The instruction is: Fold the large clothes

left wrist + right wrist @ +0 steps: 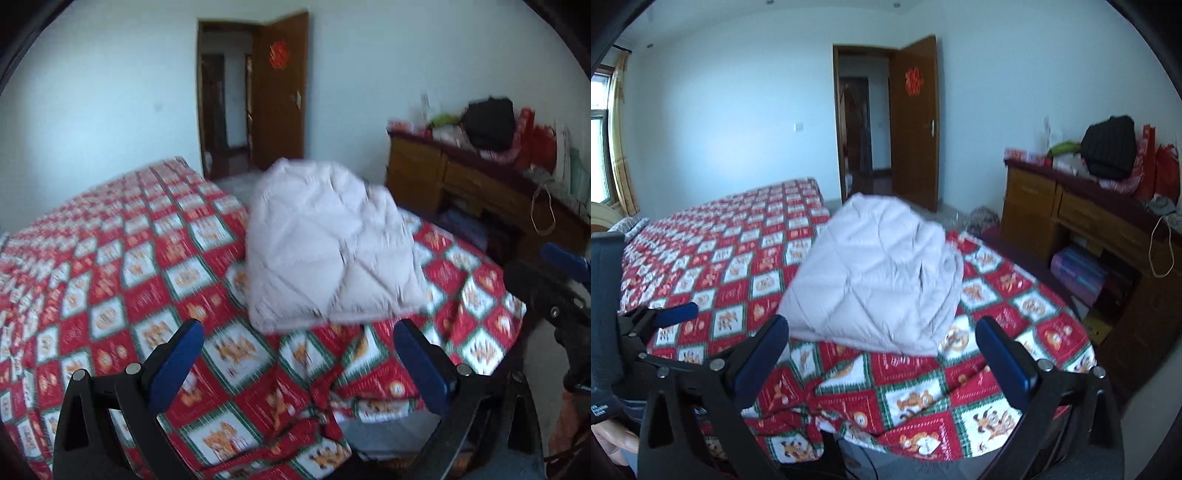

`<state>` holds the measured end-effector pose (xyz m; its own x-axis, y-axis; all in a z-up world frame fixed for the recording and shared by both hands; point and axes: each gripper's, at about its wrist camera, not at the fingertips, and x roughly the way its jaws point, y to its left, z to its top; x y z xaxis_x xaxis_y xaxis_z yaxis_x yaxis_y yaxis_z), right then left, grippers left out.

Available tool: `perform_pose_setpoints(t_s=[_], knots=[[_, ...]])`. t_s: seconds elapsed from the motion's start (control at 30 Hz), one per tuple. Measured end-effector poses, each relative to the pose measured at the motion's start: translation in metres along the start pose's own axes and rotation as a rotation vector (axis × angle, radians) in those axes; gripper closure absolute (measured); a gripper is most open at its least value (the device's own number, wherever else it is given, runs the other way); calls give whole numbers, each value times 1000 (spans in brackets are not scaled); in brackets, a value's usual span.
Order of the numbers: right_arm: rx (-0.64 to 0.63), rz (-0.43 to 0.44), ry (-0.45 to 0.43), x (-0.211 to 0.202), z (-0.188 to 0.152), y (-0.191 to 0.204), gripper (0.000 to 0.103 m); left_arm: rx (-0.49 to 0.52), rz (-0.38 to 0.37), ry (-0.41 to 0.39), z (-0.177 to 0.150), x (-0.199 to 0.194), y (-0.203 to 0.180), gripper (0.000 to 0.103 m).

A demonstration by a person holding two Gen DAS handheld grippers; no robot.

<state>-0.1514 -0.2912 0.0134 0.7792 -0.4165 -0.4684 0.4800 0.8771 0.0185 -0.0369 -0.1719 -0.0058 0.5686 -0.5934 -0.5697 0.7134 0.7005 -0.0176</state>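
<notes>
The pale pink quilted padded garment [328,243] lies folded into a compact bundle near the foot corner of the bed with the red, white and green checked cover [122,266]. It sits ahead of both tools, apart from each. The left gripper [297,354] has its jaws wide apart, nothing between them; the right gripper [882,350] likewise, empty. In the right wrist view the bundle's near edge lies just beyond the fingertips, so the right hand appears nearer. Folding looks essentially complete.
</notes>
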Motion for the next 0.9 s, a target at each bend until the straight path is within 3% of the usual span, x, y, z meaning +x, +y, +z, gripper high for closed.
perform_pose_setpoints(t_s=[0.17, 0.27, 0.47, 0.63, 0.9], knots=[[-2, -37, -98, -16, 14, 2, 0, -2, 43, -165, 25, -33, -3, 1], [4, -76, -139, -18, 23, 1, 0, -20, 45, -226, 42, -44, -5, 1], [49, -64, -230, -26, 39, -6, 0, -55, 68, -334, 63, -58, -8, 1], [42, -92, -317, -27, 54, -5, 0, -85, 97, -379, 66, -57, -4, 1], [60, -93, -315, -19, 49, -8, 0, -78, 152, -396, 58, -50, -5, 1]])
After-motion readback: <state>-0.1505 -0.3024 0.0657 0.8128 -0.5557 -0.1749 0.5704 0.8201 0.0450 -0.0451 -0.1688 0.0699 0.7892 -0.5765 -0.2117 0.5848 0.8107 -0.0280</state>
